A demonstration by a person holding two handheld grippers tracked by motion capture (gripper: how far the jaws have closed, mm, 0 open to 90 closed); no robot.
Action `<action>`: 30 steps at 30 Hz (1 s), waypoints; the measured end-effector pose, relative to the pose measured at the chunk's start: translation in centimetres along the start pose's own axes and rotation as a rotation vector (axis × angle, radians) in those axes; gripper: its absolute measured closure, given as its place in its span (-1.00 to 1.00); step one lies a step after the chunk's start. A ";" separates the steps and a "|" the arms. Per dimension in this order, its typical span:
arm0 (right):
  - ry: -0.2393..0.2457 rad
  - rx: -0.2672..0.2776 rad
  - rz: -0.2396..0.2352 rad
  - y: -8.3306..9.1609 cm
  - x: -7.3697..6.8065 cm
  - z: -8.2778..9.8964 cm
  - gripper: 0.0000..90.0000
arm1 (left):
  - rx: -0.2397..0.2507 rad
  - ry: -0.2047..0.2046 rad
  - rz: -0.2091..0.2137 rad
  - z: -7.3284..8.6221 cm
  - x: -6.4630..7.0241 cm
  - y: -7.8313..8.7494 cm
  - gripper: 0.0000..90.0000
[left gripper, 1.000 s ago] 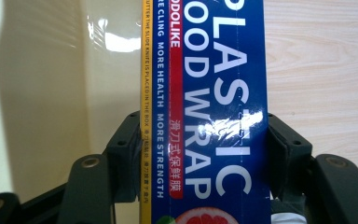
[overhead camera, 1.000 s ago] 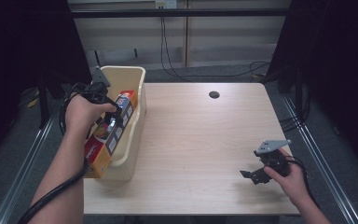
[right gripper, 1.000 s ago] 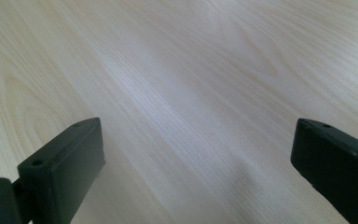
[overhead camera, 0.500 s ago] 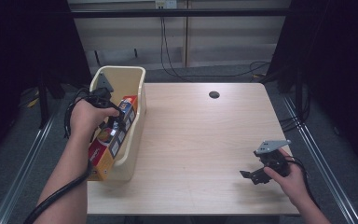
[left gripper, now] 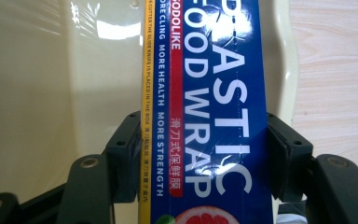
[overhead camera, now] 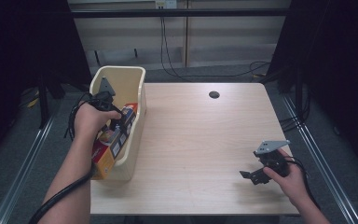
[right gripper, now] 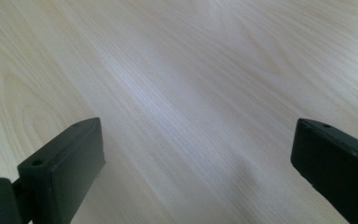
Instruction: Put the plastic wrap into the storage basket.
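Left gripper clamped on a blue box of plastic food wrap, 1 black jaw pressed against each long side. Box held lengthwise inside a cream plastic bin at the left edge of the wooden table, its near end low in the bin, its far end tilted up toward the right wall. Blue face with white lettering turned up, yellow strip along 1 edge, a pink fruit picture at the end nearest the jaws. Pale bin wall close on 1 side of the box in the left gripper view, bin rim and table wood on the other. Black cable looped from the left hand down along the forearm.

Right gripper at the near right of the table, well apart from the bin, jaws wide apart with nothing between them but bare wood. Small dark round hole in the tabletop at the far side.
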State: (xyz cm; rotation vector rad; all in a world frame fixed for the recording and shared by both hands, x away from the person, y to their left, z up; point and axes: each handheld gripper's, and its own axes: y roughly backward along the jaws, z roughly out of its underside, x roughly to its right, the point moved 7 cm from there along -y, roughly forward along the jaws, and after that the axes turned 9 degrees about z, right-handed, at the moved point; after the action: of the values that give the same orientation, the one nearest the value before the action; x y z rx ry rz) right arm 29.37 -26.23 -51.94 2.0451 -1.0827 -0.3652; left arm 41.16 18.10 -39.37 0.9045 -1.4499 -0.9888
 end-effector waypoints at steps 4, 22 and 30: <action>-0.001 -0.003 0.003 0.0 0.0 0.0 -0.94 | 0.003 0.015 0.001 -0.1 -0.2 -0.5 -0.11; 0.002 -0.007 -0.006 -0.1 -0.1 0.1 -0.94 | 0.000 0.043 -0.007 -0.4 -0.8 -1.7 -0.12; 0.004 -0.004 -0.004 -0.2 -0.1 0.1 -0.94 | -0.005 0.030 0.002 -0.4 -0.7 -1.5 -0.16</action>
State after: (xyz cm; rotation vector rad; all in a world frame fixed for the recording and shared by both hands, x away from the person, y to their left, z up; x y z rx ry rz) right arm 29.37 -26.10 -52.15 2.0438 -1.0744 -0.3650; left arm 41.67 18.16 -40.96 0.9105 -1.4228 -0.9730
